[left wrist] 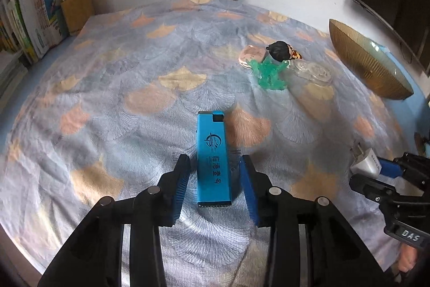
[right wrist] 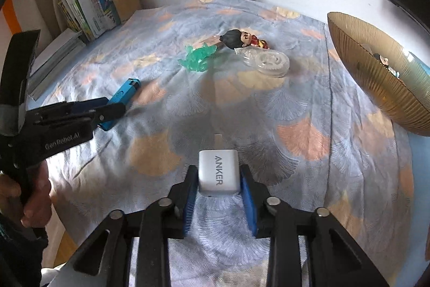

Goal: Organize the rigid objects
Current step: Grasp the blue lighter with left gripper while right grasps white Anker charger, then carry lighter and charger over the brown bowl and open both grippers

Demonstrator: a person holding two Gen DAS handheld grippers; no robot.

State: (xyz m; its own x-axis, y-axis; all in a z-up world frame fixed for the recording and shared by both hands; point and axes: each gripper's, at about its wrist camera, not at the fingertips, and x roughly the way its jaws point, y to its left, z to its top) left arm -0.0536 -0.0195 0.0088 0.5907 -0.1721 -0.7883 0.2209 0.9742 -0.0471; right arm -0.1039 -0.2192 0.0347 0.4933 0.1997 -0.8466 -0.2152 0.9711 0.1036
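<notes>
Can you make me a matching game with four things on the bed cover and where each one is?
Things:
1. flat blue rectangular lighter
2. white square plastic charger
3. ribbed golden bowl
4. clear round plastic tape dispenser

Places:
A. far right edge
B. between the left hand-held gripper fingers
C. beside the dark-haired figurine
D. between the right hand-held gripper fingers

Pairs: 1-B, 2-D, 3-A, 4-C

Blue lighter (left wrist: 214, 158), white charger (right wrist: 218, 172), green plastic piece (right wrist: 197, 59), amber ribbed bowl (right wrist: 376, 77), grey-blue cloth (left wrist: 134, 88) with orange fan shapes.
</notes>
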